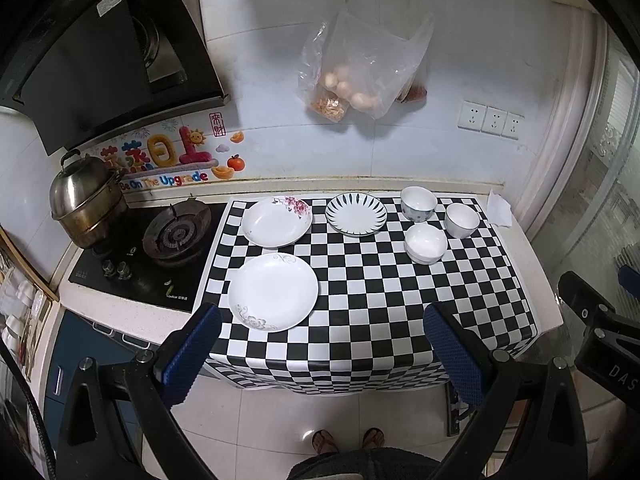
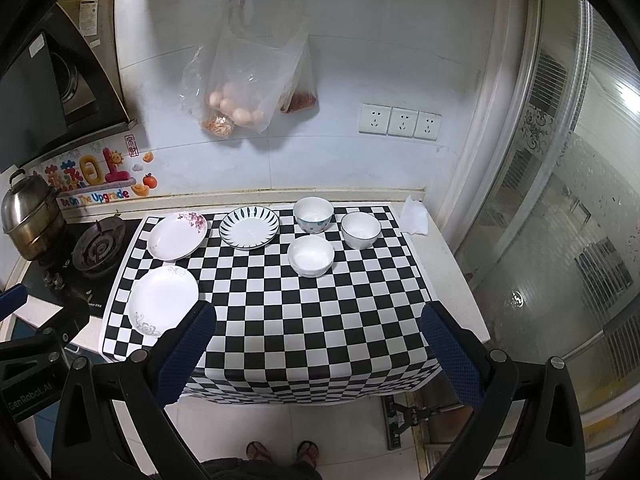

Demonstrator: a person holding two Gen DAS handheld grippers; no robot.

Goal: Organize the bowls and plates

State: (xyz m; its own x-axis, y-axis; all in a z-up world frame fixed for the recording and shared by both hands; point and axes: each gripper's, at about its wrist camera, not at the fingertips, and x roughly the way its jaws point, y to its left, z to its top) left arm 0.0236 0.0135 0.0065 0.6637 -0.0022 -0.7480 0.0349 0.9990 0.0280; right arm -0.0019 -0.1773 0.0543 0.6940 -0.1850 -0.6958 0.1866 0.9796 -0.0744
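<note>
Both wrist cameras look forward and downward from above the desk's [image 1: 532, 264] front edge, well back from it. The left view sits further left. Both share the checkered cloth [image 2: 304, 320] and tiled wall [image 2: 360, 60].

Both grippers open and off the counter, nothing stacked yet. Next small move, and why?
Probably bring the left gripper down toward the near plate. That plate lies closest to it, at the mat's near left; the floral plate and striped plate lie apart behind it, and the three bowls sit unstacked to the right. The right gripper suits the bowls.
</note>
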